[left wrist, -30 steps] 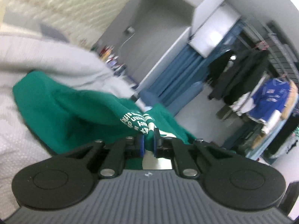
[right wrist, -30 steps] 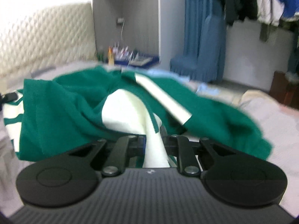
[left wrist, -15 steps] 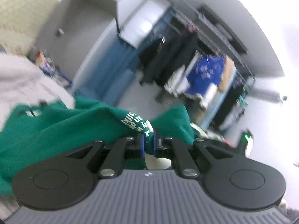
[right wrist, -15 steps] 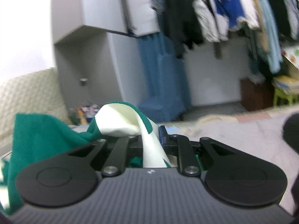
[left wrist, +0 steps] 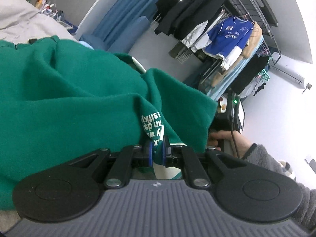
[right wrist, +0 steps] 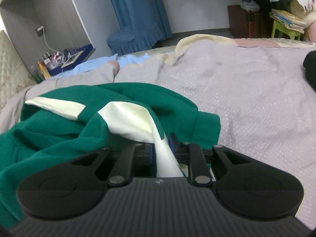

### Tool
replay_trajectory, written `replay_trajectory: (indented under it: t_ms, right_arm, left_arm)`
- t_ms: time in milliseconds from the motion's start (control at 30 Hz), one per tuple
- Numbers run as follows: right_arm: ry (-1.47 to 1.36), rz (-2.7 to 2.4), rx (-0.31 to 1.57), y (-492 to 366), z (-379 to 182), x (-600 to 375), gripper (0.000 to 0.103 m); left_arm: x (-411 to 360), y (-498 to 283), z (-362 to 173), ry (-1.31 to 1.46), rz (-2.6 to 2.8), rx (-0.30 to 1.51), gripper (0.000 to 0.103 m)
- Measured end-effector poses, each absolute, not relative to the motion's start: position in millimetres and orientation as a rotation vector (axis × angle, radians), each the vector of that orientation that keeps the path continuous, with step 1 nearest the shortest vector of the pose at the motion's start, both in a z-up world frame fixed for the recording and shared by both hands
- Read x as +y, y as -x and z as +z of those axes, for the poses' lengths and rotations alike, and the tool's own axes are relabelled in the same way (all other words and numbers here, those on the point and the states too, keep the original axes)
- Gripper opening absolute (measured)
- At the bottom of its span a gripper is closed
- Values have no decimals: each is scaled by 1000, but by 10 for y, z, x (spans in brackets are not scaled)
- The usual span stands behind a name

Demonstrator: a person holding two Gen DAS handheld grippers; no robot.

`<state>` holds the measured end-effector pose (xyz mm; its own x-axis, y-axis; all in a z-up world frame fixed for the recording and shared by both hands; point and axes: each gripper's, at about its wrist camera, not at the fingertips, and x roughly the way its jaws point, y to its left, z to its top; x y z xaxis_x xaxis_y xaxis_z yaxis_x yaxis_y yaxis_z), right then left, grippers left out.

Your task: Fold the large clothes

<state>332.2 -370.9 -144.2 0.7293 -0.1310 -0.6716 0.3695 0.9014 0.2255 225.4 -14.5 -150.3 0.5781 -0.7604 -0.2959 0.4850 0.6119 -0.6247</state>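
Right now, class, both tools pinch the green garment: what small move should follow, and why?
Probably lower both together onto the grey bedcover before releasing. The left tool and right tool each pinch a fold of the green garment, which is bunched up, not flat.

Bright, even indoor light, soft shadows, strong fisheye bending at the edges, and slight blur throughout.

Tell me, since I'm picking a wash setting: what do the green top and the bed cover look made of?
Green top: looks like thick, matte fleece or sweatshirt knit, falling in soft, rounded folds, with smoother cream panels. Bed cover: pale grey woven cloth, matte, with tiny raised dots.
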Motion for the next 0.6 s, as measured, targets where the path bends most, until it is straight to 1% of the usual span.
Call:
replay_trajectory:
  t_ms: [200, 333, 467, 600]
  right_arm:
    - [-323, -222, 644, -3109, -1389, -3605, 19]
    - [-290, -106, 528, -2788, -1102, -3354, 19]
    - [-229, 79, 434, -2271, -845, -2796, 18]
    - [-72, 273, 429, -1839, -807, -1980, 18]
  left_arm:
    - [221, -2350, -1381, 597, -687, 486, 10]
    - [618, -2412, -1199, 653, -542, 397, 10]
    - [1072, -2497, -1130, 698, -384, 357, 10]
    - [1412, -2671, -1108, 744, -261, 365, 10]
